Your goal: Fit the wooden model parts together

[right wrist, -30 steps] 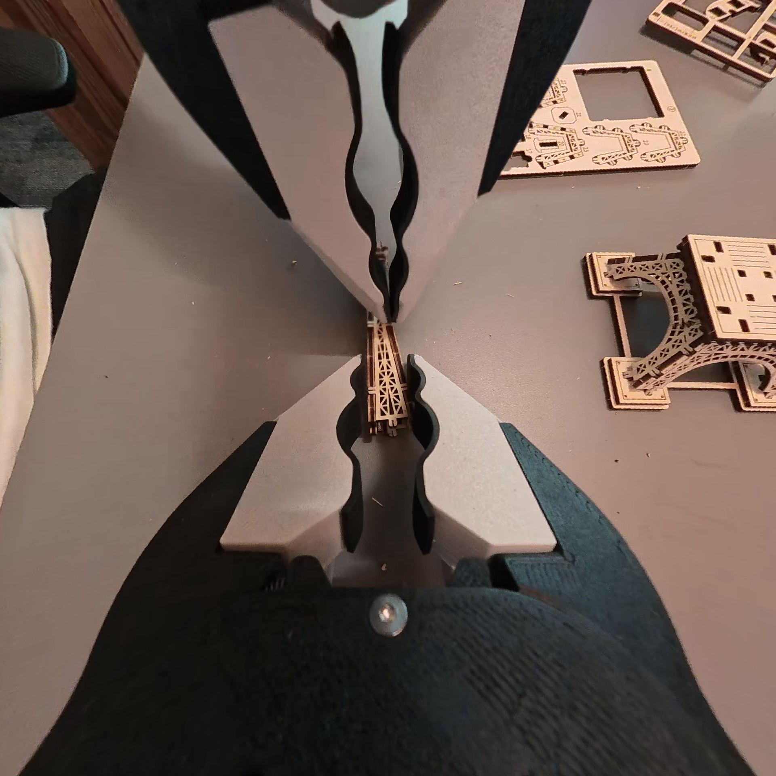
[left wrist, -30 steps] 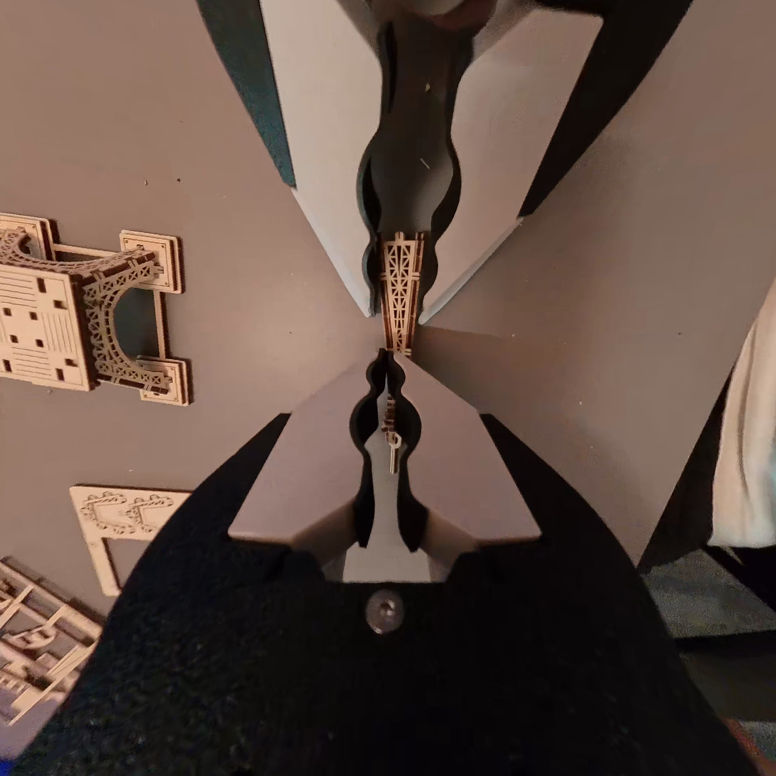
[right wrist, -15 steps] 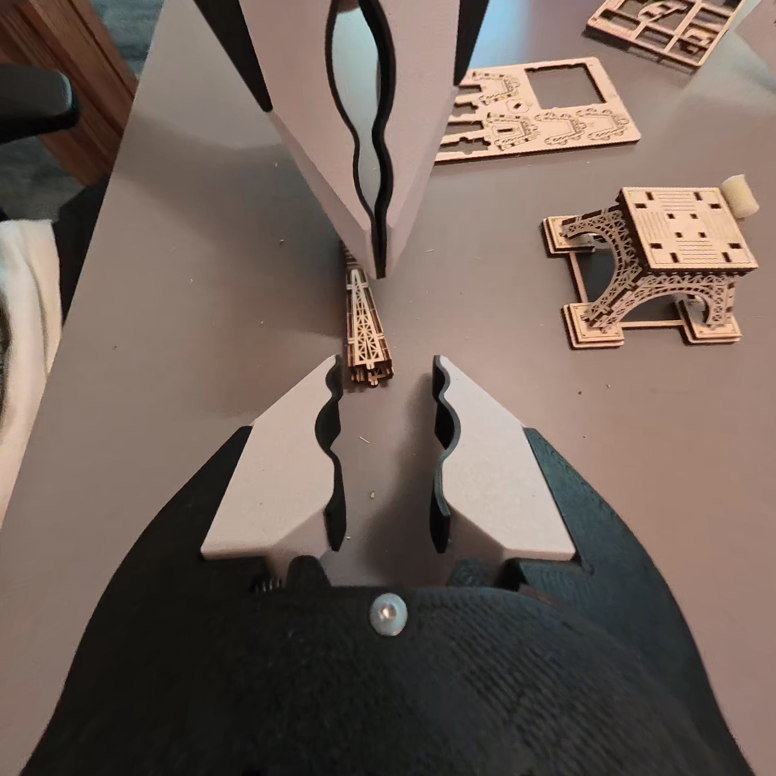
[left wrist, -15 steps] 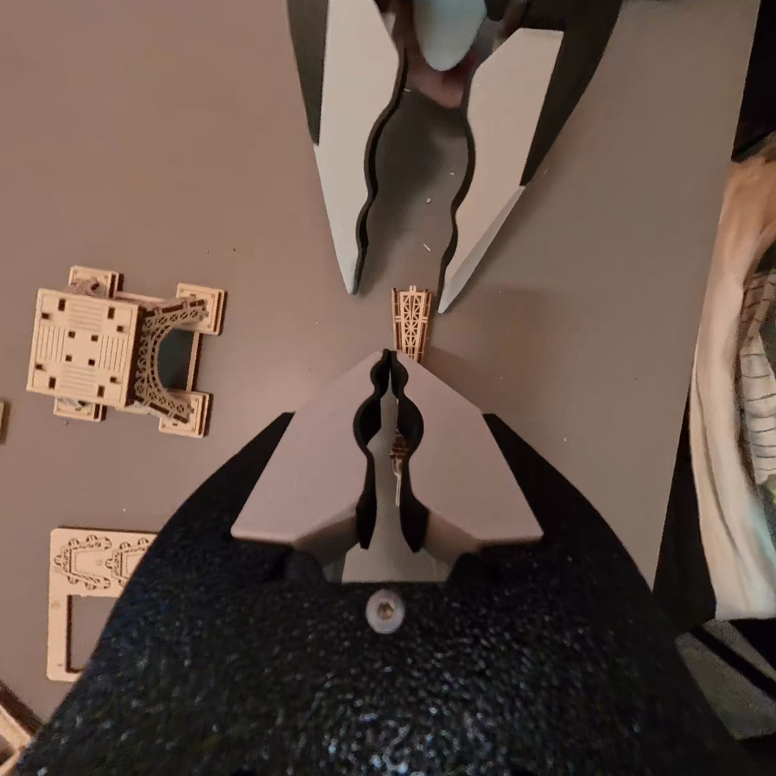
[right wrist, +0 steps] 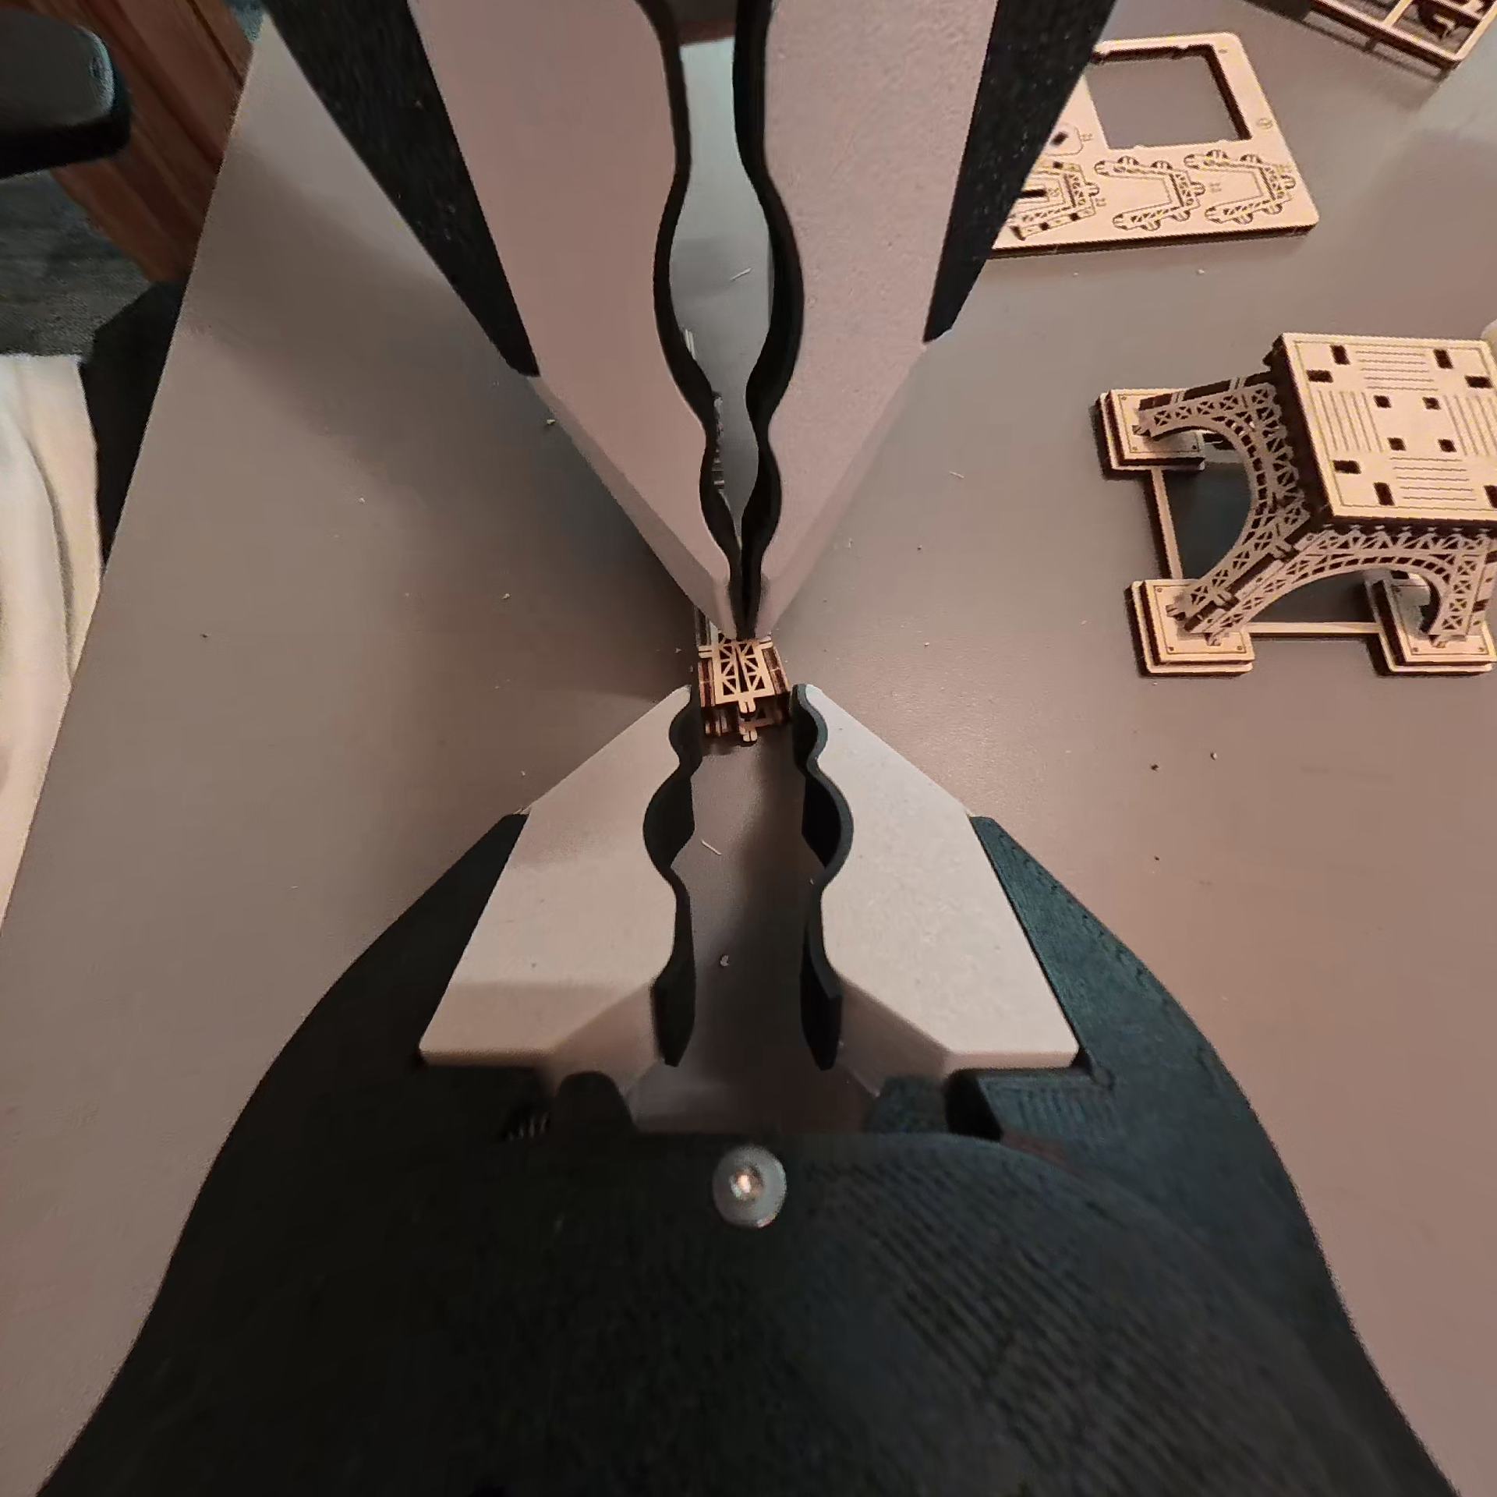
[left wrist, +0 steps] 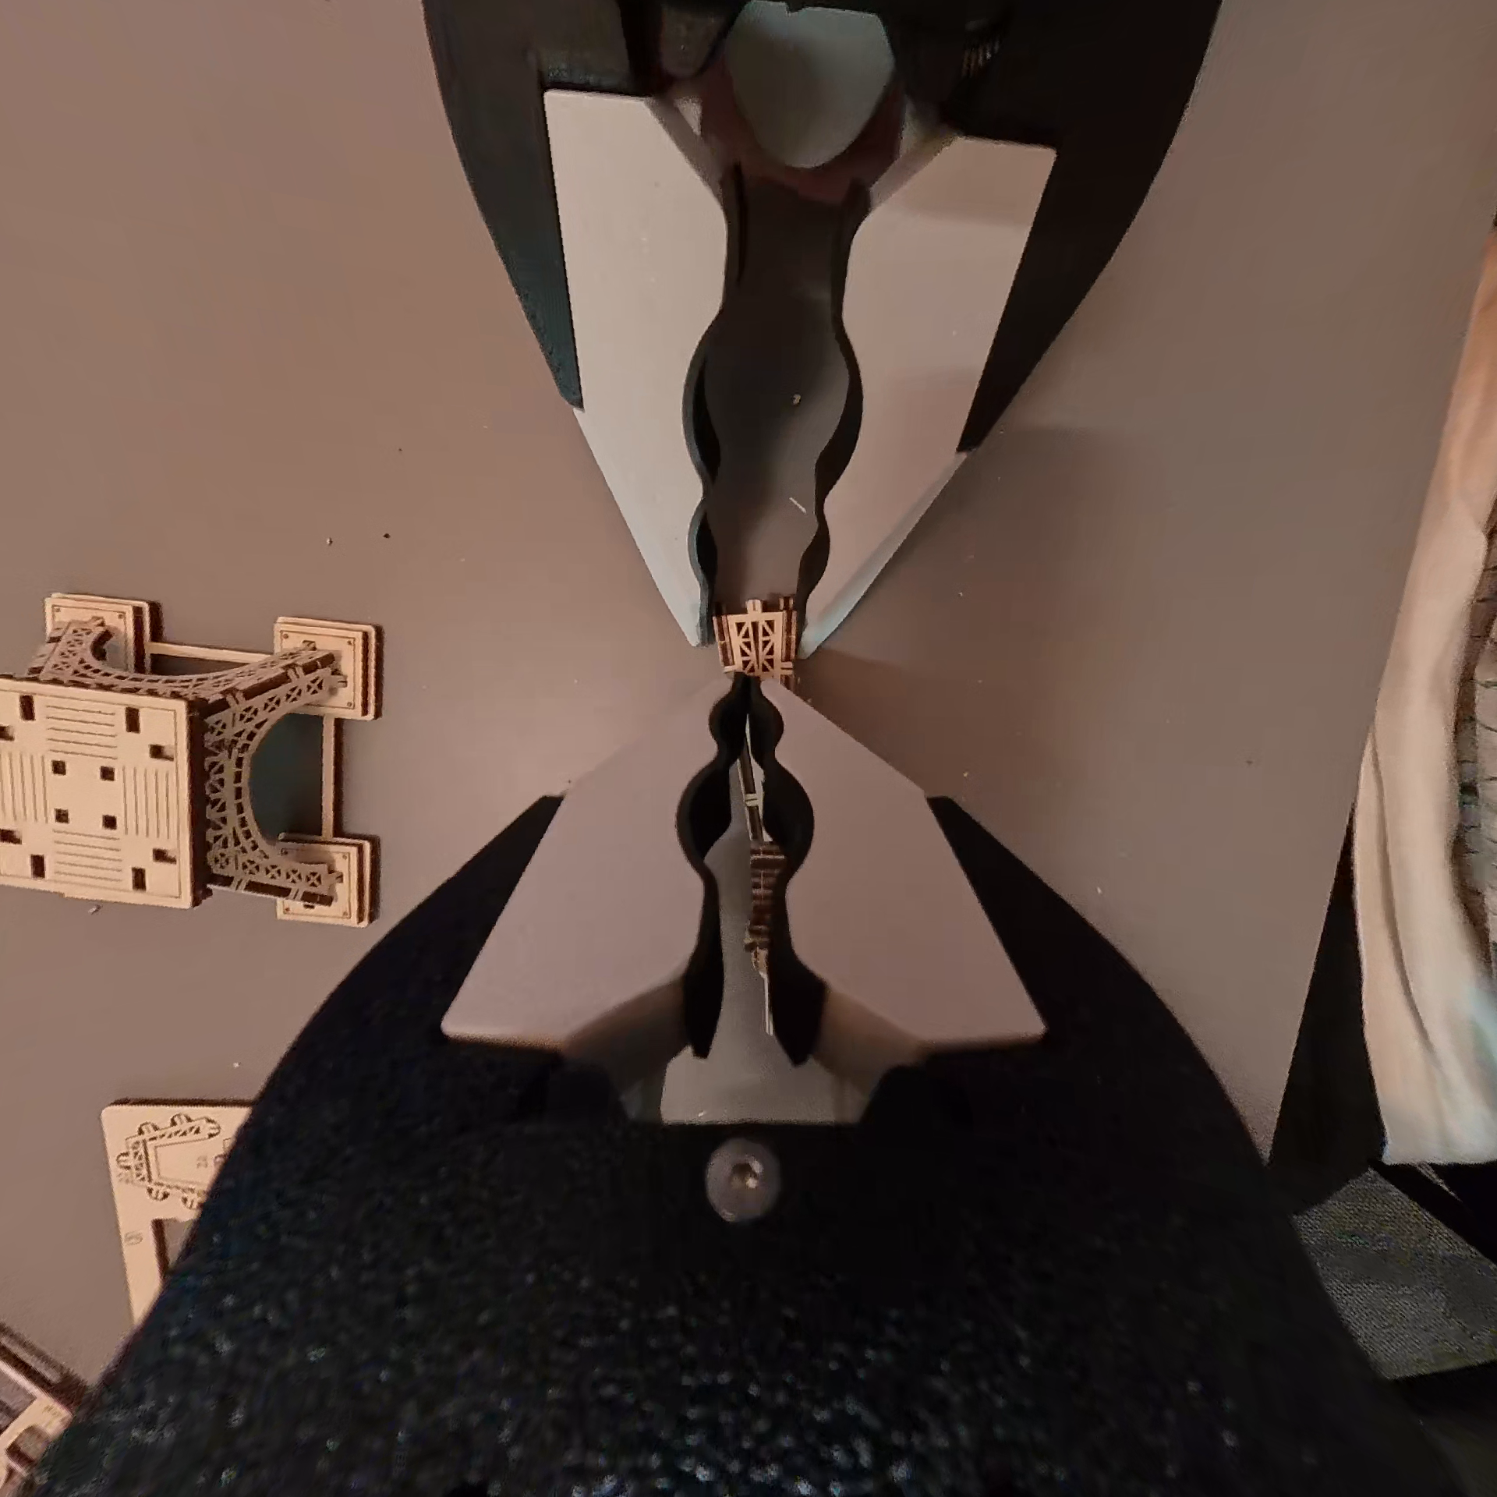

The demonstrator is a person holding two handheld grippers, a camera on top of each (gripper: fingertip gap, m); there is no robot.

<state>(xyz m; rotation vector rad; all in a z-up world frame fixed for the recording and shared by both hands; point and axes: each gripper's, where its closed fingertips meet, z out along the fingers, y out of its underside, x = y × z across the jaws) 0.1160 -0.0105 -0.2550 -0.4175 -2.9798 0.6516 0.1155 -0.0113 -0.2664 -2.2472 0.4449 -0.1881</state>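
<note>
This looks like a desk in an office or a home study used for hobby work. The plain grey tabletop [right wrist: 1215,891] carries a half-built wooden tower base [right wrist: 1328,502] and flat laser-cut part sheets [right wrist: 1150,146] — more craft corner than workshop, with no machines or tool racks in sight. Small wood crumbs dot the surface. Past the tabletop's edge stands a black chair armrest [right wrist: 57,97] against a brown wooden panel [right wrist: 154,146], over grey carpet [right wrist: 57,267] — soft, indoor furnishings. The light is dim and warm.
</note>
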